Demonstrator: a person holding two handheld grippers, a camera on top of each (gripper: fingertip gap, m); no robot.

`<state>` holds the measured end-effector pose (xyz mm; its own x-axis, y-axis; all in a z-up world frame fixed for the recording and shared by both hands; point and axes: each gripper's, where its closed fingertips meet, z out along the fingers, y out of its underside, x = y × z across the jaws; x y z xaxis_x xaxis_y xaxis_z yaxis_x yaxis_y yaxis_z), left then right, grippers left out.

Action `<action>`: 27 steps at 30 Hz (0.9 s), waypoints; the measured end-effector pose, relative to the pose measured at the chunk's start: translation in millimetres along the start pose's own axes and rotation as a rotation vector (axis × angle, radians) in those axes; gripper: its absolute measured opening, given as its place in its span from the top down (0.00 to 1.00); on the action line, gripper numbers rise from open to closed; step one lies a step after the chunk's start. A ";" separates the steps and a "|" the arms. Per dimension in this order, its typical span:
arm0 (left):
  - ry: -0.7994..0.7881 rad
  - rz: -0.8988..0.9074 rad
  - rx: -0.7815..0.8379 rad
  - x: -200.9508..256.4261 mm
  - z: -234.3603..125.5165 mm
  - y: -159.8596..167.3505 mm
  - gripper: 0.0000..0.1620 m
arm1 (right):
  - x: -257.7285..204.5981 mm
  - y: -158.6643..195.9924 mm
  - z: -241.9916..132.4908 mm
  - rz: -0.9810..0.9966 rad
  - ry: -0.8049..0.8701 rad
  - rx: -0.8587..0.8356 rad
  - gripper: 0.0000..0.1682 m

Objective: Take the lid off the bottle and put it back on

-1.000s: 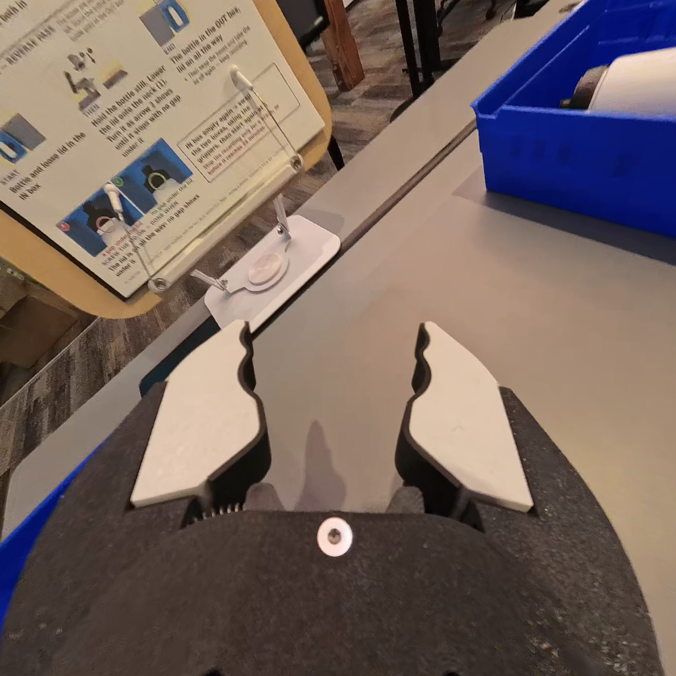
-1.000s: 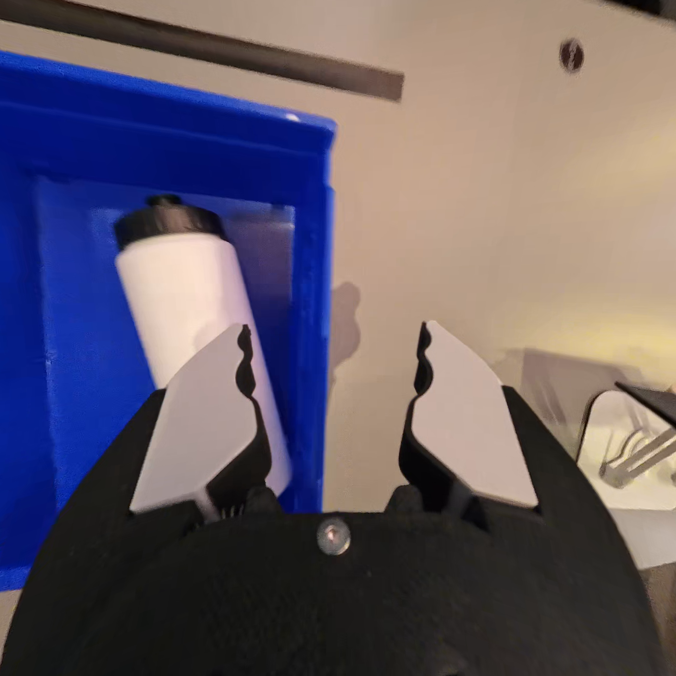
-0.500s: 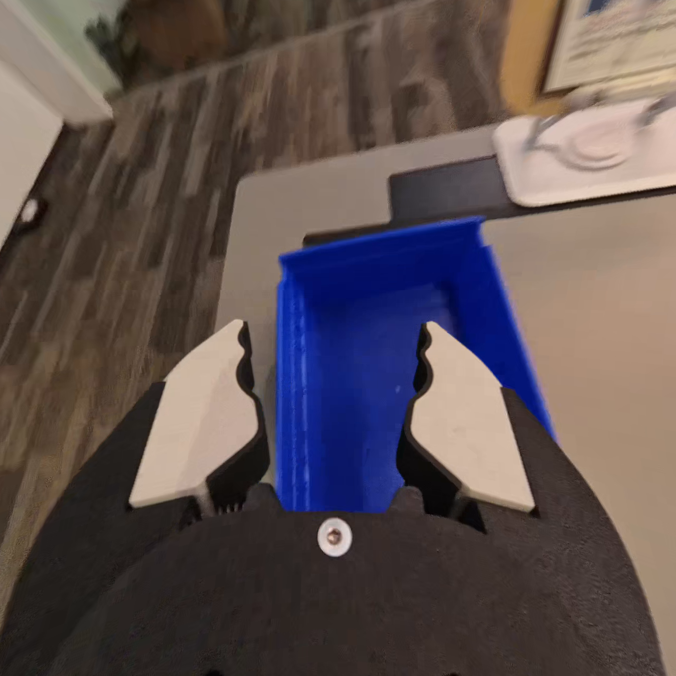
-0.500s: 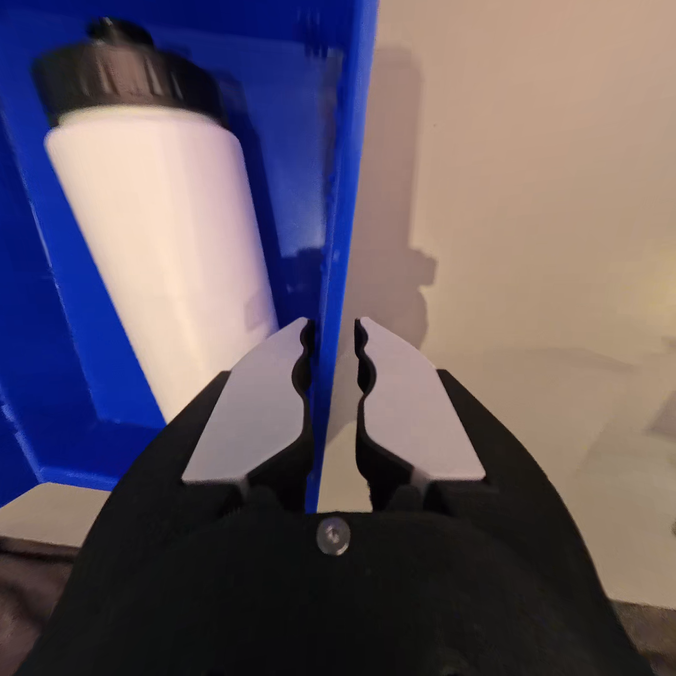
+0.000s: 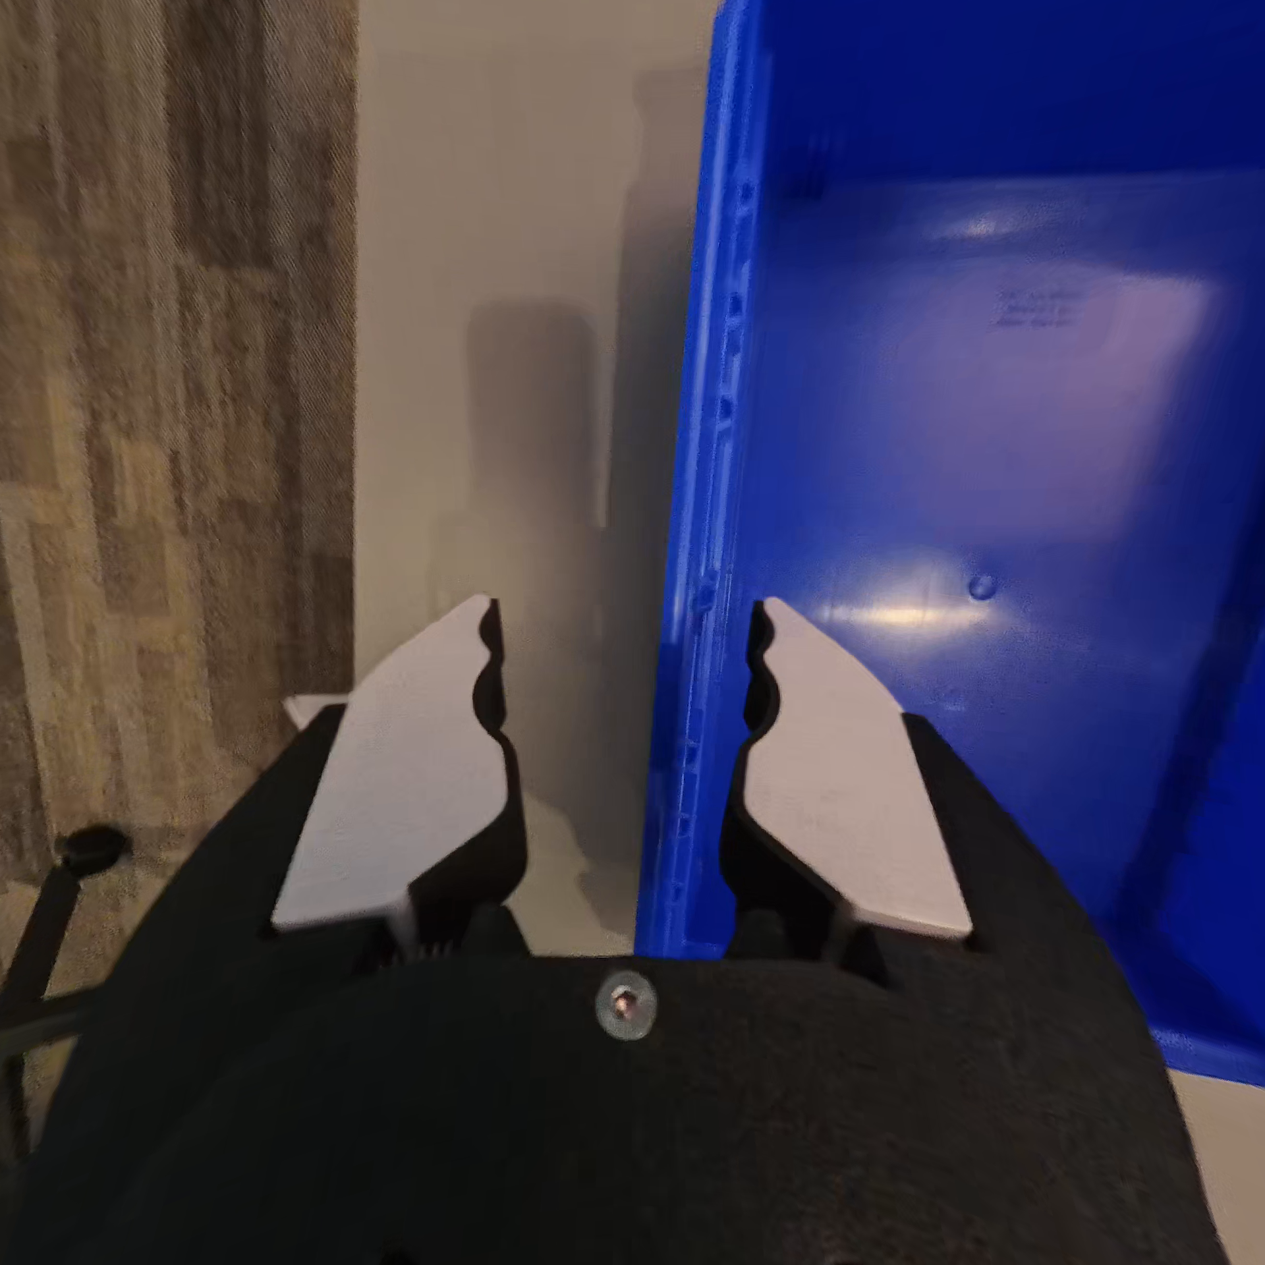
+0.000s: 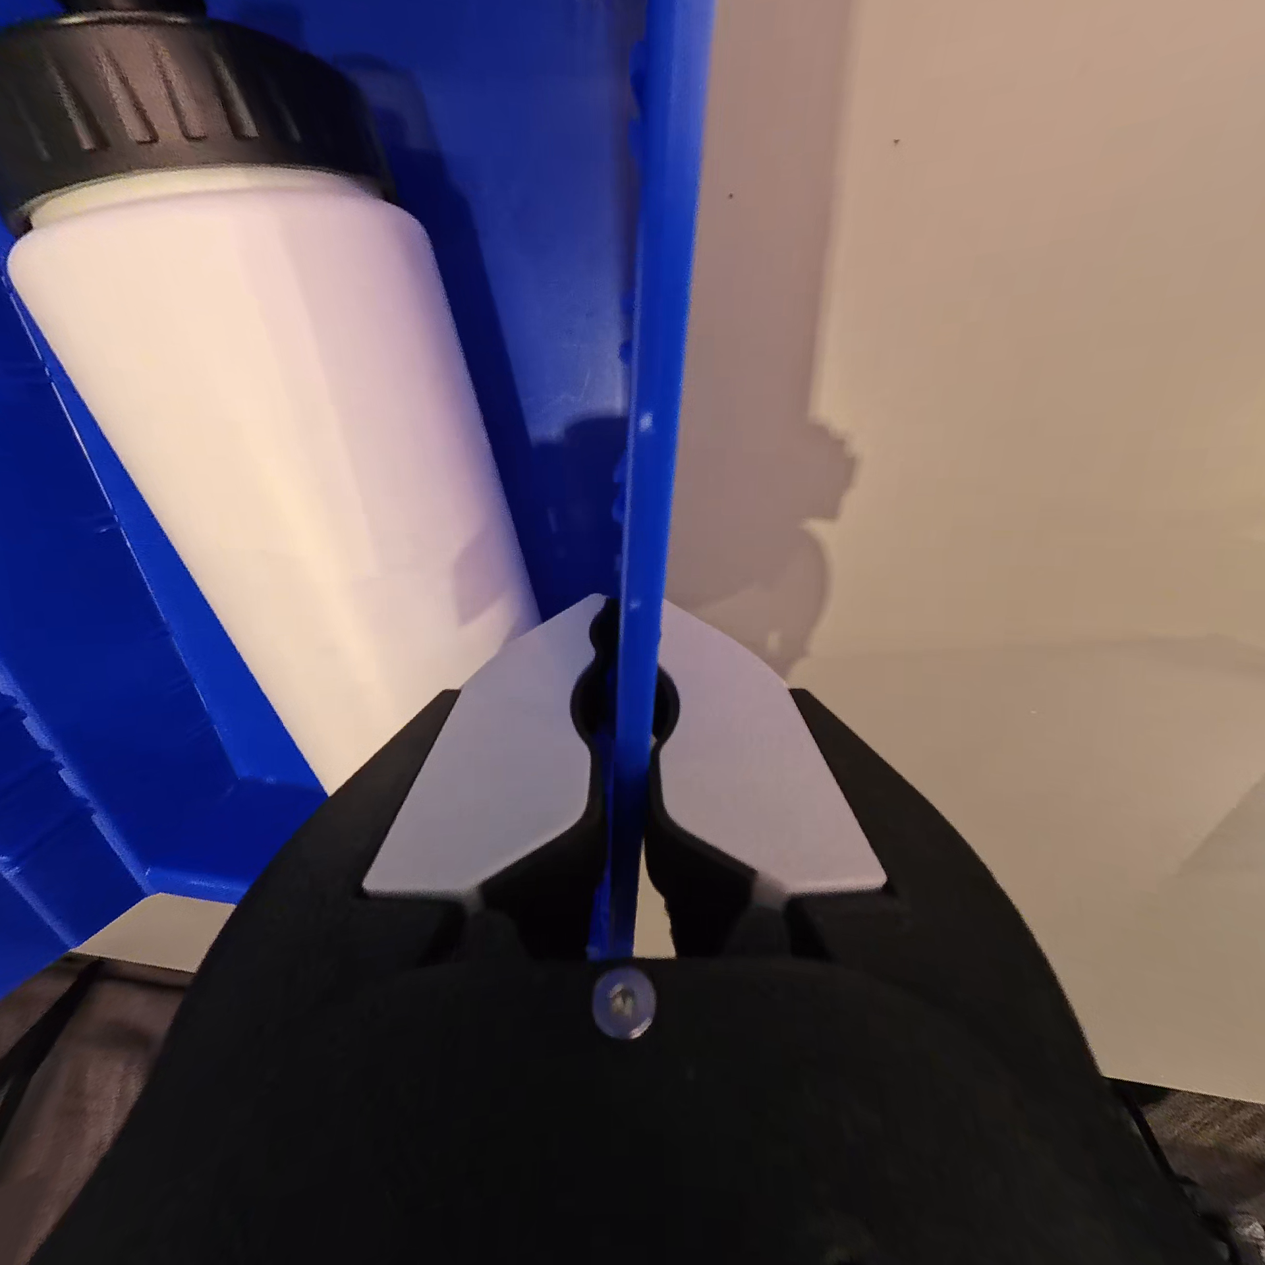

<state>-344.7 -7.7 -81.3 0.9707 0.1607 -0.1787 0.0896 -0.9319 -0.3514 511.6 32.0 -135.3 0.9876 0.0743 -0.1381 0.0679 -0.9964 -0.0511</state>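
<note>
A white bottle [image 6: 274,465] with a black ribbed lid [image 6: 171,116] lies in a blue bin [image 6: 68,684] in the right wrist view. My right gripper [image 6: 633,606] is shut on that bin's right side wall [image 6: 657,308], one finger inside and one outside. In the left wrist view an empty blue bin [image 5: 992,479] stands on the table. My left gripper [image 5: 623,606] is open and straddles that bin's left wall [image 5: 712,479], with the jaws apart from it.
The grey table [image 5: 493,274] shows left of the empty bin, with its edge and the wood-pattern floor [image 5: 171,342] beyond. The table [image 6: 1027,411] also lies right of the bottle's bin. A black frame part [image 5: 48,924] shows at lower left.
My left gripper swung from the instruction stand to the empty bin and came down over its left wall. My right gripper moved onto the other bin's right wall and closed on it.
</note>
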 end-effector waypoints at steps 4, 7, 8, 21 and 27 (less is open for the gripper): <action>0.148 -0.061 -0.141 16.8 16.2 20.7 0.84 | -5.6 3.2 0.7 -0.007 -0.011 -0.021 0.96; 0.208 -0.046 -0.174 30.3 15.2 23.4 0.96 | -21.0 12.2 2.4 -0.039 -0.040 -0.078 0.95; 0.201 -0.020 -0.182 33.3 14.6 24.1 0.96 | -26.7 13.8 3.1 -0.052 -0.042 -0.094 0.95; 0.117 0.358 -0.212 146.6 -0.5 19.8 0.85 | -111.2 18.5 14.6 -0.147 -0.035 -0.187 0.95; 0.162 0.543 -0.185 210.1 -15.3 31.0 0.75 | -151.2 30.5 18.5 -0.208 -0.064 -0.215 0.93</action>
<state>-134.5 -7.8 -115.6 0.9090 -0.3926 -0.1401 -0.4056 -0.9105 -0.0801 361.7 -8.9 -134.2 0.9389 0.2736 -0.2088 0.3030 -0.9448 0.1246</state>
